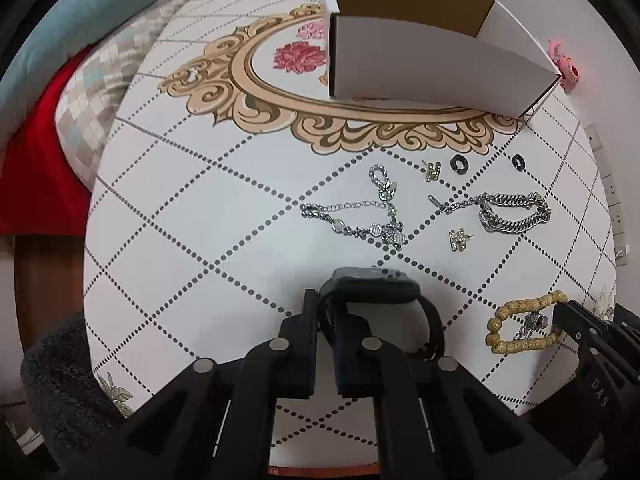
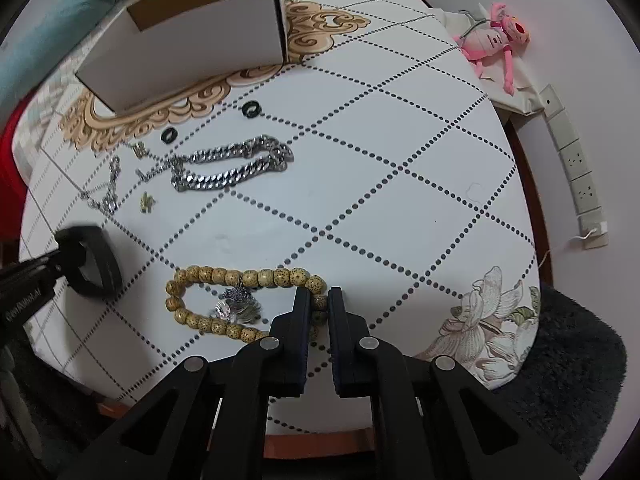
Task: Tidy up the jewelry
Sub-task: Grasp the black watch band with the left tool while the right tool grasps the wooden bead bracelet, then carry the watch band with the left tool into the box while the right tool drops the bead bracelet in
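The left hand-held gripper (image 1: pixel 326 300) is clamped on the strap of a black smartwatch with a rectangular face (image 1: pixel 374 282), which sits directly at its fingertips, low over the bench (image 1: pixel 200 208), a round top under a white cloth with dotted diamond lines. The right hand-held gripper (image 2: pixel 319 298) is clamped on one bead at the near right end of a tan wooden bead bracelet (image 2: pixel 224 276), whose loop stretches away to the left on the cloth with a small silver charm (image 2: pixel 238 306) lying inside it. Beyond the watch, mid-bench, lies a thin silver chain bracelet with crystal links (image 1: pixel 360 216); to its right is a heavy silver curb-link bracelet (image 1: pixel 516 212), coiled flat. Two gold H-shaped stud earrings (image 1: pixel 433 171) lie apart, one just left of the curb-link bracelet's clasp end and one nearer the watch. Two small black ring-shaped earrings (image 1: pixel 459 164) rest farther back, near the cloth's ornate gold border. Behind them stands an open white cardboard box with a brown inside (image 1: pixel 420 64). A pink plush toy (image 2: pixel 498 40) lies off the bench's far right edge.
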`<state>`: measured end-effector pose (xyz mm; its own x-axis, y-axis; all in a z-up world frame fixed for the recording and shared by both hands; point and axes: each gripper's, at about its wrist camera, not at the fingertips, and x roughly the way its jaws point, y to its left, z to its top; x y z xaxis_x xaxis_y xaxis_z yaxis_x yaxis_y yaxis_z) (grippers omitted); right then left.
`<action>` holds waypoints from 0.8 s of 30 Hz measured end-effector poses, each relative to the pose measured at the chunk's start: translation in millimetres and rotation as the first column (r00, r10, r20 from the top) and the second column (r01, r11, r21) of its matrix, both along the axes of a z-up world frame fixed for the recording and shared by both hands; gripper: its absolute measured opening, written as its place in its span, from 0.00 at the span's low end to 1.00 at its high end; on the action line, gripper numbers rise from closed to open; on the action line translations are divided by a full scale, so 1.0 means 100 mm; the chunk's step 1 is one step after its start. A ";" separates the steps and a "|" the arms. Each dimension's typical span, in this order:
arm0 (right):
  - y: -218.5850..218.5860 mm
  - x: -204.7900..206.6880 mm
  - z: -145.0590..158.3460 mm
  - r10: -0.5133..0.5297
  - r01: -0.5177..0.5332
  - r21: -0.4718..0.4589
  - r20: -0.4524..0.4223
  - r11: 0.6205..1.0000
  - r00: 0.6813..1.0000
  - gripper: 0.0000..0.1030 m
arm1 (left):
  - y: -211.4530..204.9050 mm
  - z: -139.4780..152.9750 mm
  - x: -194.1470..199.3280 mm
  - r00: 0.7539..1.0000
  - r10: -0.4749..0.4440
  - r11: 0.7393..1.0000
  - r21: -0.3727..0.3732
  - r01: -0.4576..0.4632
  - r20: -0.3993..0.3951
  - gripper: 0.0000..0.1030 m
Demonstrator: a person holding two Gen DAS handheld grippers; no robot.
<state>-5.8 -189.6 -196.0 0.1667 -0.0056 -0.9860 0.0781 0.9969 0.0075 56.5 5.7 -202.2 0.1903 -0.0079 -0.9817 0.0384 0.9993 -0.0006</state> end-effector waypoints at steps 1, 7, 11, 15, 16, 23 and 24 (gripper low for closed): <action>-0.02 0.00 0.04 -0.003 0.003 0.022 0.000 1.000 1.000 0.09 | 0.00 0.02 -0.01 1.000 -0.002 1.000 -0.002 0.002 0.008 0.02; -0.05 0.12 0.29 -0.032 0.026 0.147 0.036 0.989 0.999 0.09 | -0.04 0.36 -0.02 0.999 -0.011 0.999 -0.030 0.013 0.050 0.02; 0.01 0.17 0.57 -0.015 -0.003 0.191 0.089 0.982 0.996 0.09 | -0.08 0.61 0.01 0.995 -0.023 0.998 -0.051 0.028 0.094 0.02; -0.10 0.43 0.85 0.010 -0.042 0.217 0.146 0.975 0.989 0.09 | -0.14 0.82 0.17 0.989 -0.028 0.996 -0.075 0.039 0.143 0.02; -0.11 0.49 0.94 0.020 -0.057 0.223 0.163 0.973 0.986 0.09 | -0.15 0.87 0.22 0.987 -0.028 0.996 -0.083 0.041 0.156 0.02; -0.12 1.06 1.62 0.067 -0.145 0.243 0.302 0.959 0.951 0.09 | -0.19 1.29 0.77 0.971 -0.019 0.990 -0.130 0.052 0.240 0.02; -0.11 1.17 1.70 0.075 -0.157 0.242 0.317 0.958 0.945 0.09 | -0.19 1.32 0.85 0.969 -0.016 0.990 -0.135 0.050 0.246 0.02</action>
